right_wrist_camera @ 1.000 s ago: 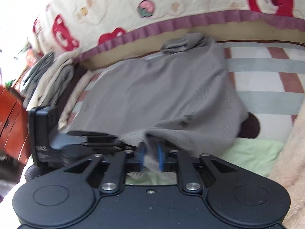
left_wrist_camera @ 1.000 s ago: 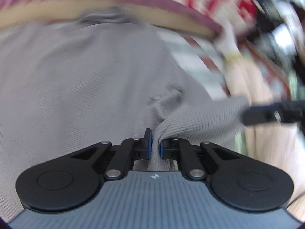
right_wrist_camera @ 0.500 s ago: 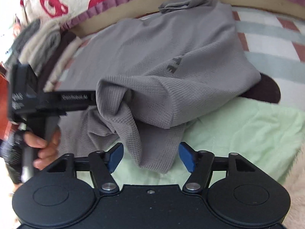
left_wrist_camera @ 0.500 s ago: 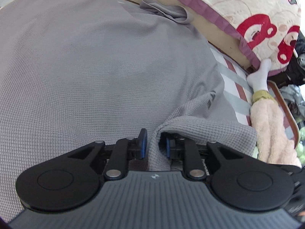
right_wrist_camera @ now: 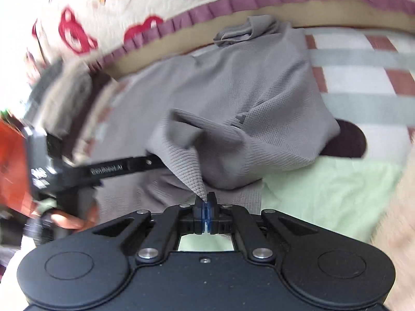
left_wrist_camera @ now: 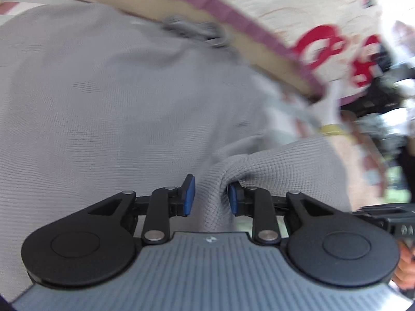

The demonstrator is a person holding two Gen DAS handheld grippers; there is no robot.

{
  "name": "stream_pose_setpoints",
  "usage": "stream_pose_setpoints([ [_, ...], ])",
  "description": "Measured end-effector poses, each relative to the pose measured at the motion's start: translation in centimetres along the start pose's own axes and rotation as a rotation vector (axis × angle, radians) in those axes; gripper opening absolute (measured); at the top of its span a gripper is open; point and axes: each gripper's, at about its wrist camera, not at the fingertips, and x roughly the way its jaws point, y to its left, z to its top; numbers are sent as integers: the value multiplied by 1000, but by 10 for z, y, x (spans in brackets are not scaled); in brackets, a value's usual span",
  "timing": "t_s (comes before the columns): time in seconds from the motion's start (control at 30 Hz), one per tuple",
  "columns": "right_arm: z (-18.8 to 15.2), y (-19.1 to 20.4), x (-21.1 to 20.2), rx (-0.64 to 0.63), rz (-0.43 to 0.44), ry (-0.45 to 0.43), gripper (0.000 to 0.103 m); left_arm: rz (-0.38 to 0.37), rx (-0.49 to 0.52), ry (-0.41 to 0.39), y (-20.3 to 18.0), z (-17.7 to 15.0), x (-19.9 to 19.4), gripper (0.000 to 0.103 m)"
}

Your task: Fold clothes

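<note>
Grey waffle-knit top (right_wrist_camera: 262, 119) lies spread across the bed, its far hem at the purple-trimmed quilt (right_wrist_camera: 233, 2) along the bed's far edge.

My right gripper (right_wrist_camera: 206, 207): jaws fully closed, pinching a thin peak of the top's near edge; fabric rises from the pads as a taut ridge. Just beyond, the folded-over bulk of the top sits humped, its near hem draped onto the pale green sheet (right_wrist_camera: 324, 189). A dark patch (right_wrist_camera: 347, 140) shows under the top's right edge. To the right of the top, striped bedding (right_wrist_camera: 363, 77) is uncovered out to the bed's right side: open room there.

My left gripper (left_wrist_camera: 208, 198): jaws opening, narrow gap, a fold of the top standing between the blue pads (left_wrist_camera: 188, 197); the right pad touches cloth, the left pad appears clear of it. Ahead of it the top lies flat and broad, reaching the quilt. In the right wrist view this gripper enters from the left, its finger reaching under the raised fold.

Left edge of the bed: blurred; a pile of clothes (right_wrist_camera: 70, 88) crowds it, detail not readable.
</note>
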Motion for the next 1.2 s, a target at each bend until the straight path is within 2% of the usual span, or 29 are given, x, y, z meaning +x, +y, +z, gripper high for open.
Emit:
stream_pose_setpoints([
  [0.07,1,-6,-25,49,69,22,2,-98,17,-29,-14,-2,-14,31],
  [0.1,-1,-12,-31,77,84,24,2,-121,57,-36,-24,-4,-19,34],
  [0.2,-5,-28,-49,162,129,32,3,-154,228,-38,-59,-15,-26,45],
  [0.27,-9,-40,-60,226,164,36,3,-172,333,-34,-79,-23,-29,45],
  [0.37,-20,-51,-55,371,260,25,3,-302,411,-30,-102,-37,-43,45],
  [0.43,-26,-53,-52,442,314,14,3,-345,453,-20,-115,-46,-48,54],
  [0.53,-28,-48,-48,475,353,11,3,-324,523,-5,-130,-60,-47,66],
  [0.6,-27,-43,-47,478,369,13,3,-299,541,20,-134,-67,-38,71],
  [0.73,-22,-26,-40,449,392,40,3,-227,507,28,-139,-71,-27,87],
  [0.8,-21,-17,-37,427,410,59,3,-197,488,29,-140,-73,-23,87],
  [0.83,-20,-12,-35,407,414,70,3,-201,479,28,-137,-72,-23,84],
  [0.87,-18,-8,-35,377,405,84,3,-199,463,24,-132,-71,-23,76],
  [0.93,-8,-2,-39,250,346,94,10,-132,429,24,-121,-65,-21,14],
  [0.97,-1,-3,-44,190,261,64,11,-90,412,26,-114,-62,-20,6],
  [1.0,6,-3,-49,129,175,35,24,-48,395,28,-108,-60,-18,6],
  [1.03,12,-4,-53,71,84,6,49,-6,378,30,-102,-57,-17,6],
  [1.07,16,-6,-51,17,-23,-17,55,36,361,29,-95,-54,-16,6],
  [1.13,16,-11,-33,-104,-191,0,56,106,330,15,-84,-48,-16,6],
  [1.2,12,-20,1,-189,-317,84,55,156,300,-3,-73,-43,-19,6],
])
